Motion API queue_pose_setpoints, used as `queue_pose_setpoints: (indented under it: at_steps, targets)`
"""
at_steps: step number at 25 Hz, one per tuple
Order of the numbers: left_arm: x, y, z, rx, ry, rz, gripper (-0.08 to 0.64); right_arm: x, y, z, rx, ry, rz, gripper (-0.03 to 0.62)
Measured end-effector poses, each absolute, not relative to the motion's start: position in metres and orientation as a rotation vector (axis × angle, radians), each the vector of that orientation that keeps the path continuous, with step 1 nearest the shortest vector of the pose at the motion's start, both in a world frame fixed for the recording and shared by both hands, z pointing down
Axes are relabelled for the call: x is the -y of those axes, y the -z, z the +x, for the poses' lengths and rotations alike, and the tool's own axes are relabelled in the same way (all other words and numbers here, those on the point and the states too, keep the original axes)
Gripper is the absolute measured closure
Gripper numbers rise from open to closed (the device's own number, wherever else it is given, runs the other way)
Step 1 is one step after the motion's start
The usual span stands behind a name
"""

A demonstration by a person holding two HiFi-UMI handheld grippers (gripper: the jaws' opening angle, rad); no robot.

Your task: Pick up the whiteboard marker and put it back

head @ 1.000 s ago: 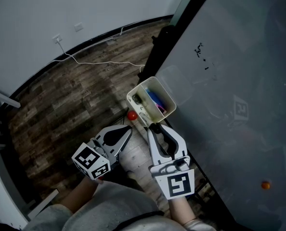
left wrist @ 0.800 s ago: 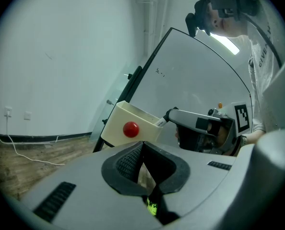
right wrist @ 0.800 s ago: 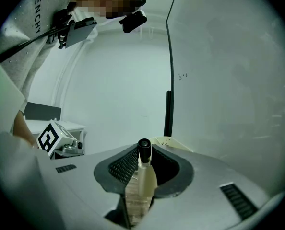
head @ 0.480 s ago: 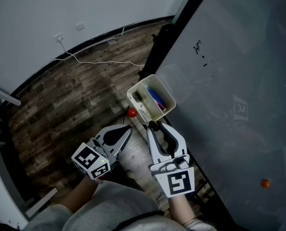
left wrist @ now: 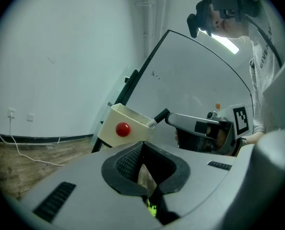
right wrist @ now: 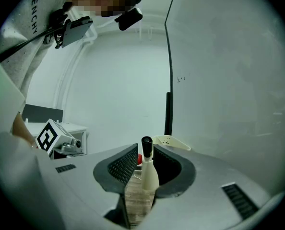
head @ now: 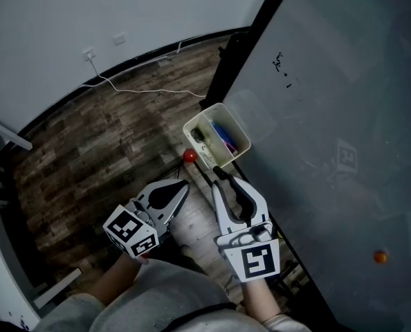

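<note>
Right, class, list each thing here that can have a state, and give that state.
Right tool: shut on the marker.
Marker: cap on, gripped.
Left tool: shut, empty.
Box: open-topped, pens inside.
Whiteboard: mostly clean, few marks.

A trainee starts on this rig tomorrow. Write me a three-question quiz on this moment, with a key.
1. True or false: the right gripper is shut on the whiteboard marker.
2. Pick one: the red round knob sits (A) inside the cream box, (B) on the box's outer wall, (C) on the floor.
3. In a few words: what does the left gripper hold?

Key: 1 true. 2 B. 3 nothing; its jaws are together and nothing is between them.
</note>
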State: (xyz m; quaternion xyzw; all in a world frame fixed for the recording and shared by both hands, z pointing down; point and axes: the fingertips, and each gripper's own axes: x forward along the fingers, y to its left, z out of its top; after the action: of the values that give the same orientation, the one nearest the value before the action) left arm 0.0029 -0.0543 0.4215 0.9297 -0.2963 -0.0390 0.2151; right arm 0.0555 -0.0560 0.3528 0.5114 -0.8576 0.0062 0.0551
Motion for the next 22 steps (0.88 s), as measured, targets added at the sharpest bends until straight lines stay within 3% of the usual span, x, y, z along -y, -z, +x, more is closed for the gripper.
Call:
queue_pose_setpoints:
  at_steps: [13, 22]
  targets:
    - [0.02, -0.407, 0.007, 0.846, 0.126, 2.594, 0.545, 0.019, -0.345, 0.063, 2.64, -0.042, 1.553, 0.5]
    - [-0.01, -0.398, 0.015, 0.868, 0.134, 2.61, 0.545, -0.017, -0.347, 0.067, 2.674, -0.064, 1.49, 0.548]
